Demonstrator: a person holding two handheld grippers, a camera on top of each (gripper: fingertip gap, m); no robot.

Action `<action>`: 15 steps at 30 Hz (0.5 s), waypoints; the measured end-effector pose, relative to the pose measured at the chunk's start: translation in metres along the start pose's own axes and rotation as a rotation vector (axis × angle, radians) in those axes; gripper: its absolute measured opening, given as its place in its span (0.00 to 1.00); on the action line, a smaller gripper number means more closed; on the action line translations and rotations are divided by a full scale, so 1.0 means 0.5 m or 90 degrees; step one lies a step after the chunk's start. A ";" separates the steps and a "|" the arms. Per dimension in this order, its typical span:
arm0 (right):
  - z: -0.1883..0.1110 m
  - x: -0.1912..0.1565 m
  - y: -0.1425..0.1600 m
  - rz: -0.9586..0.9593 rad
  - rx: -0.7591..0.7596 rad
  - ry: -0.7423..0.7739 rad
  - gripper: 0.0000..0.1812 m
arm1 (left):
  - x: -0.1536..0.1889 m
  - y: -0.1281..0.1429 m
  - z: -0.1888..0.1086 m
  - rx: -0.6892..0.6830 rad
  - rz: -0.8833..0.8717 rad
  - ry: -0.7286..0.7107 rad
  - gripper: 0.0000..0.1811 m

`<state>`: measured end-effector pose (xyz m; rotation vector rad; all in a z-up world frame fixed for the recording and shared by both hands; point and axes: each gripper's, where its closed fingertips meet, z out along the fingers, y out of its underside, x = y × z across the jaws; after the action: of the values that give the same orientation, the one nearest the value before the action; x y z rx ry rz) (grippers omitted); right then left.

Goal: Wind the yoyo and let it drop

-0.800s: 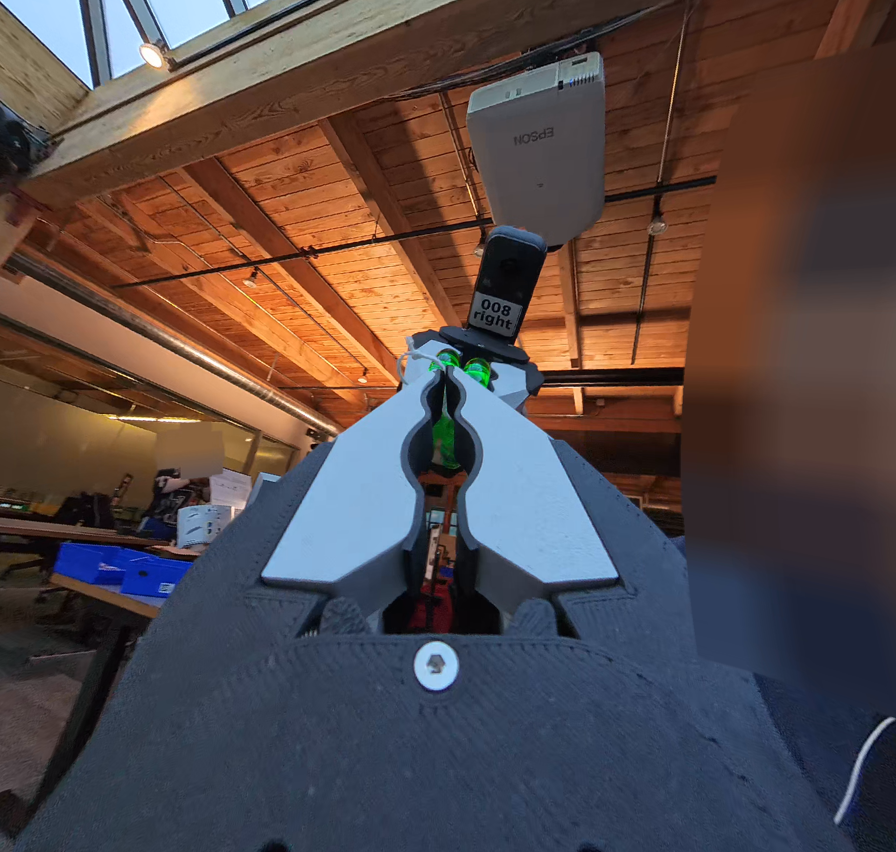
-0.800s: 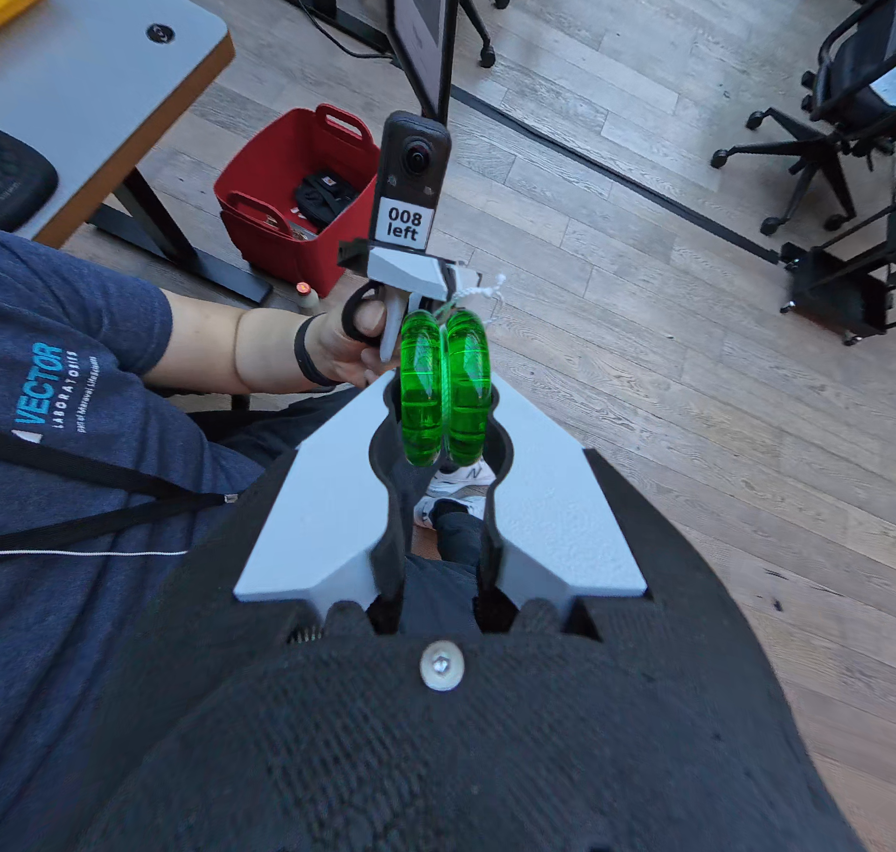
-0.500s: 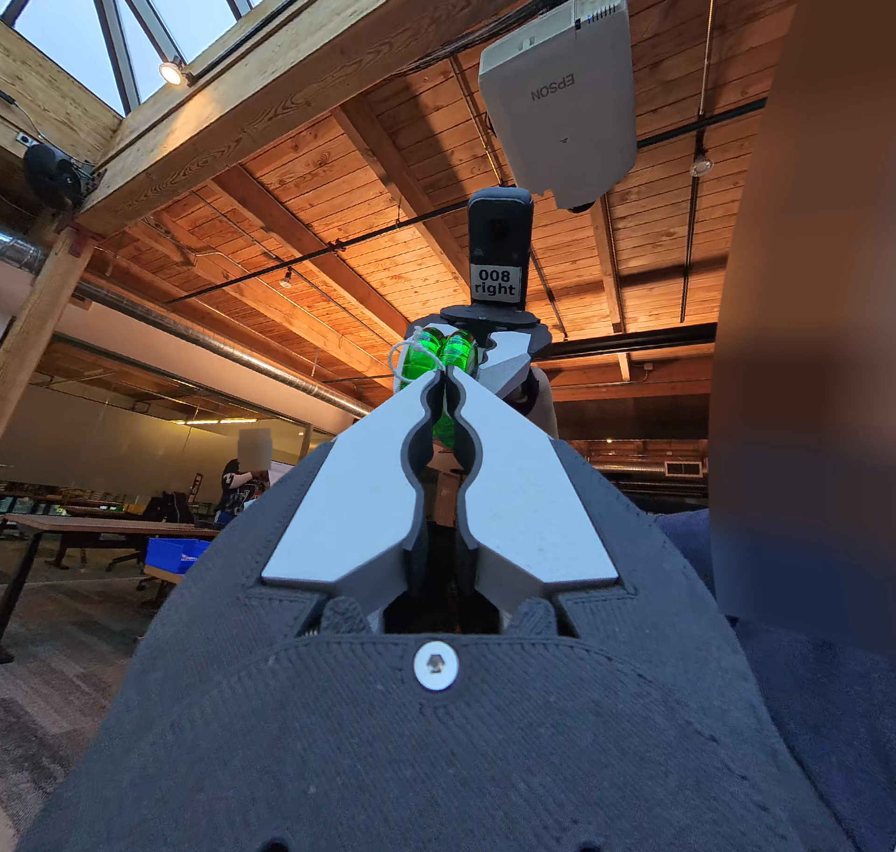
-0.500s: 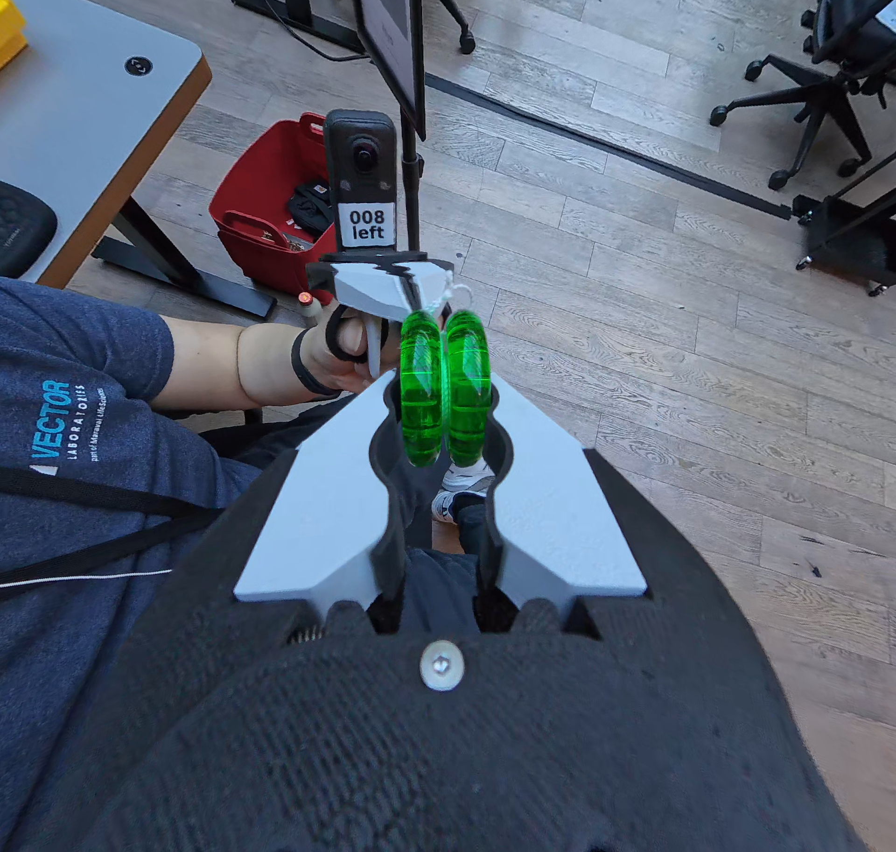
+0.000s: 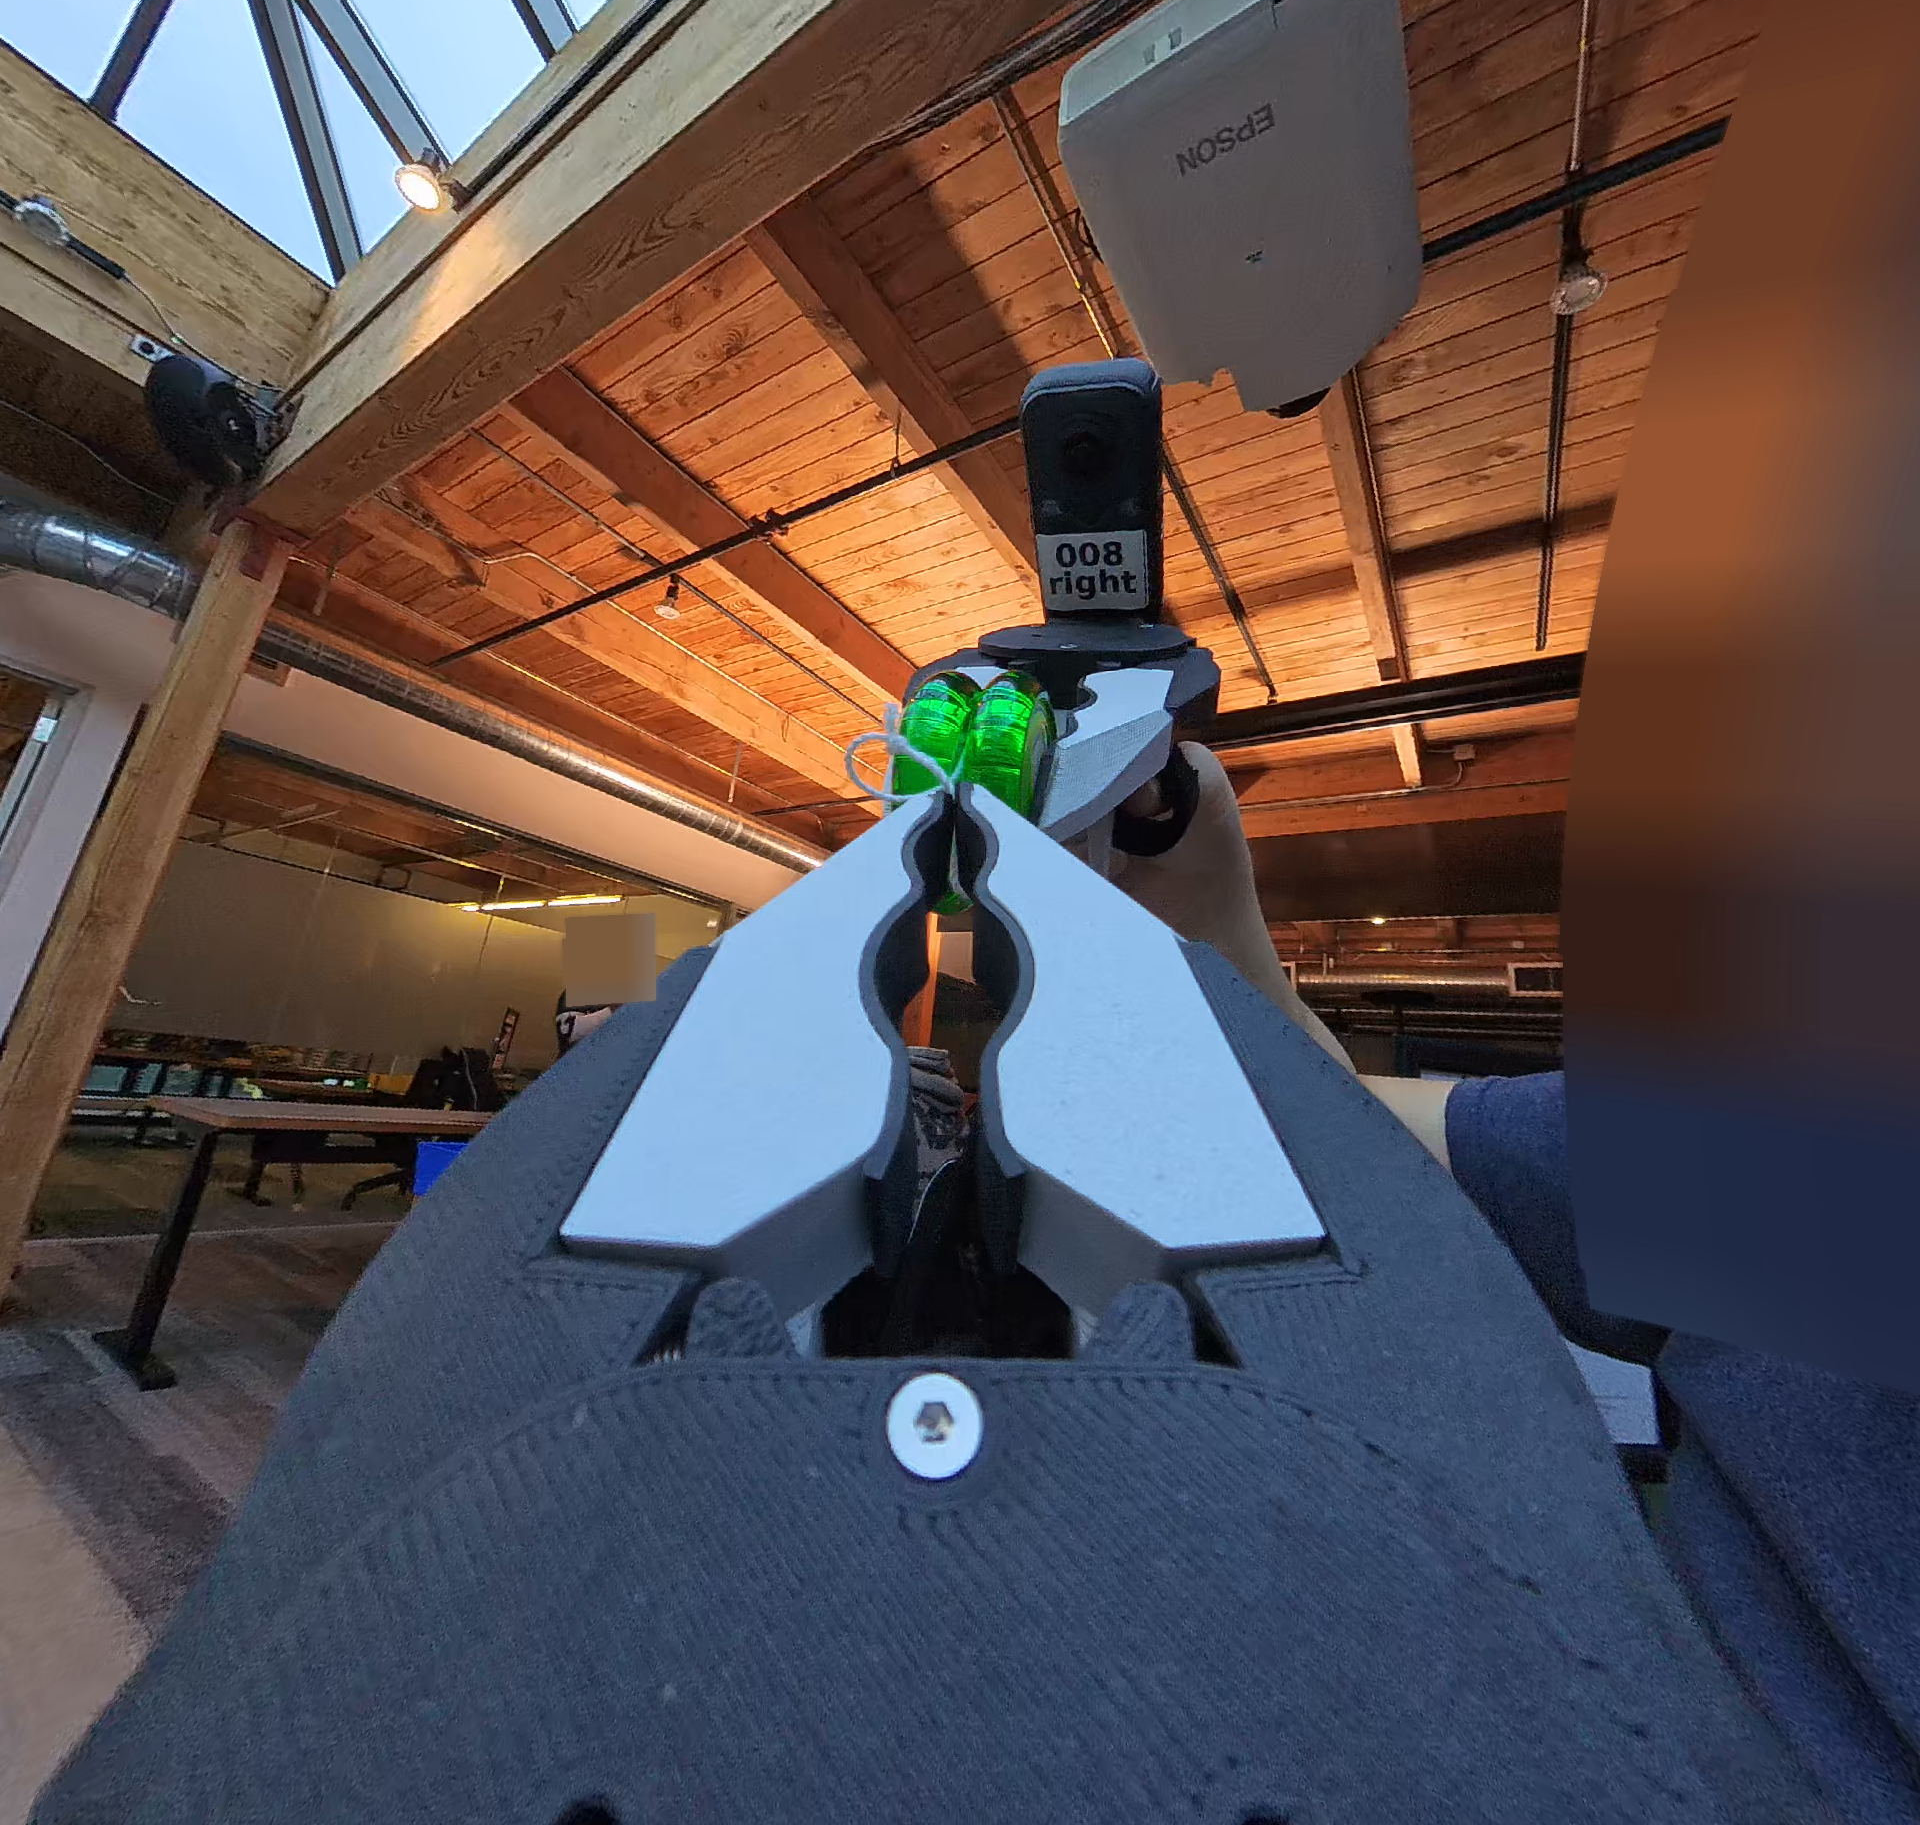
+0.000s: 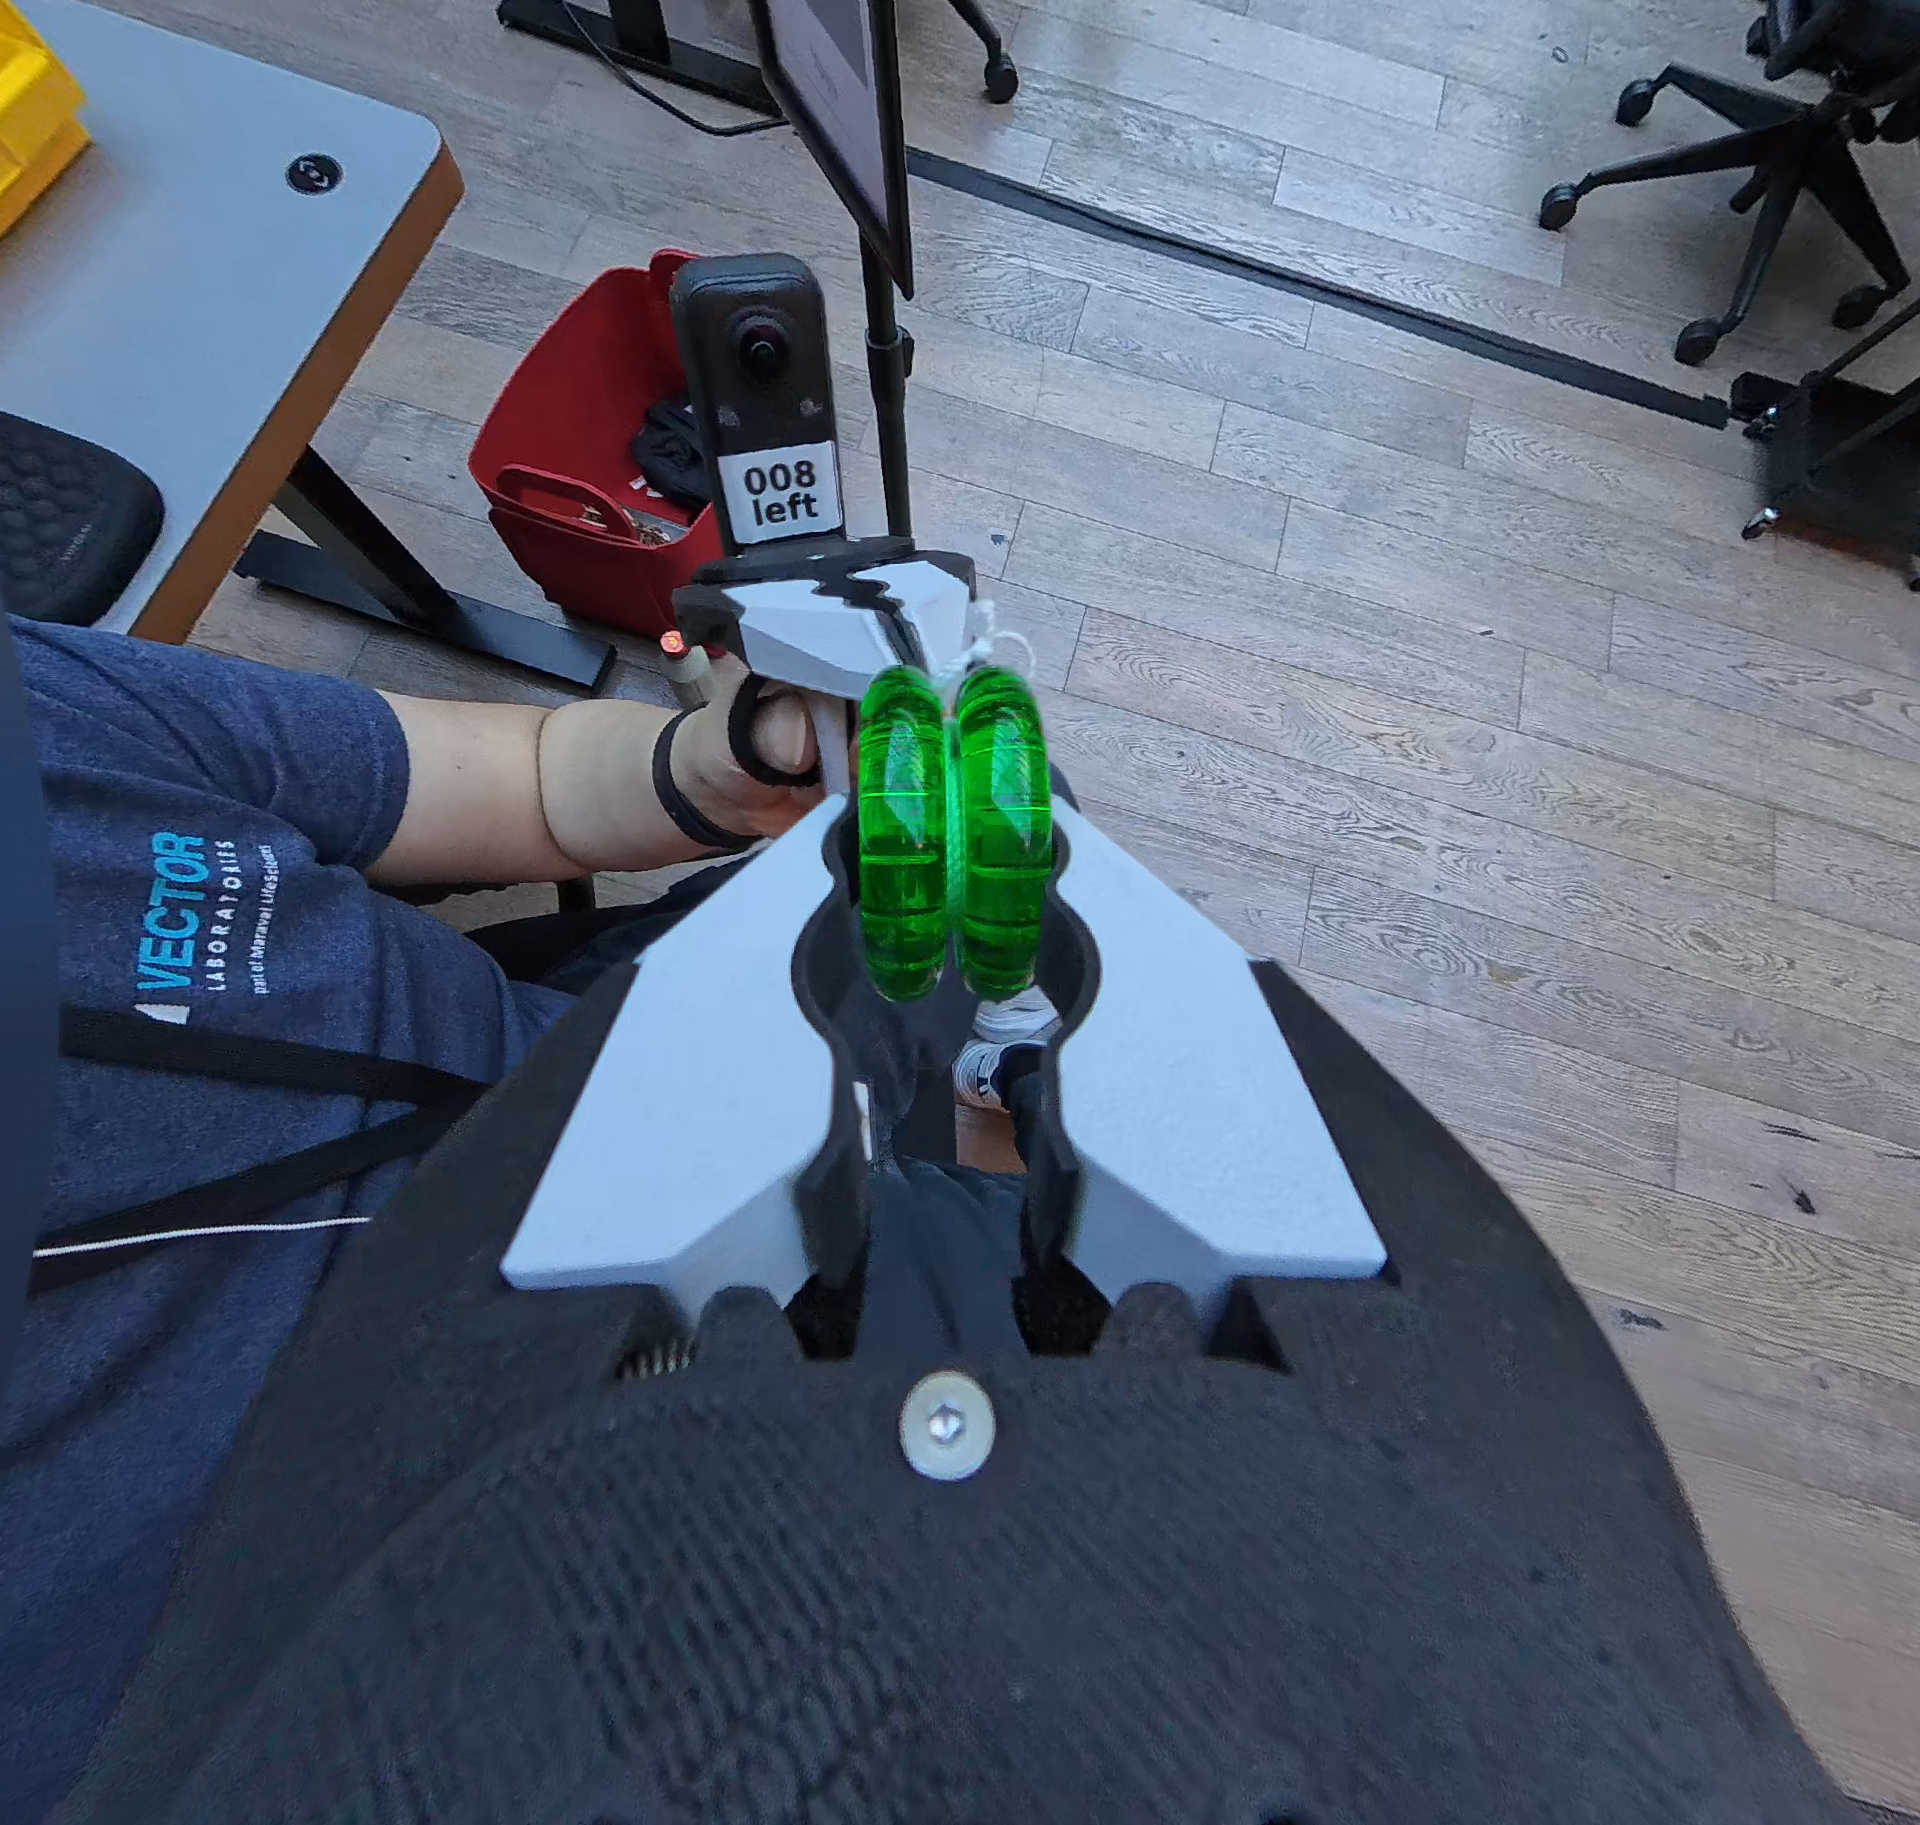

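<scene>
Green yoyo [image 6: 953,833] pinched by right gripper [image 6: 951,840]; left gripper [image 5: 954,817] pressed together on white string [image 5: 871,765]. Risk: loose loop snags, stalling drop.

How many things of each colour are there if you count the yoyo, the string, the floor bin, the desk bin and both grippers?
Green: 1, the yoyo
White: 1, the string
Red: 1, the floor bin
Yellow: 1, the desk bin
Grey and black: 2, the left gripper and the right gripper
Total: 6
</scene>
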<state>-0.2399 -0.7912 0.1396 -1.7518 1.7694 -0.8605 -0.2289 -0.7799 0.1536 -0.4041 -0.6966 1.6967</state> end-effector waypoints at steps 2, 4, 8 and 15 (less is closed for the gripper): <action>0.003 -0.002 0.003 0.003 -0.007 -0.003 0.16 | -0.001 0.003 0.001 -0.004 0.011 -0.005 0.00; 0.006 0.002 0.004 0.005 -0.011 0.003 0.16 | 0.000 0.007 0.003 -0.012 0.020 -0.006 0.00; 0.007 0.010 0.008 0.016 -0.014 0.005 0.16 | 0.000 0.011 0.003 -0.019 0.036 -0.011 0.00; 0.008 0.016 0.012 0.007 -0.023 0.011 0.15 | 0.001 0.015 0.004 -0.028 0.034 -0.005 0.00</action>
<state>-0.2416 -0.7998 0.1332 -1.7614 1.8150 -0.8472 -0.2360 -0.7807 0.1507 -0.4512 -0.7357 1.7358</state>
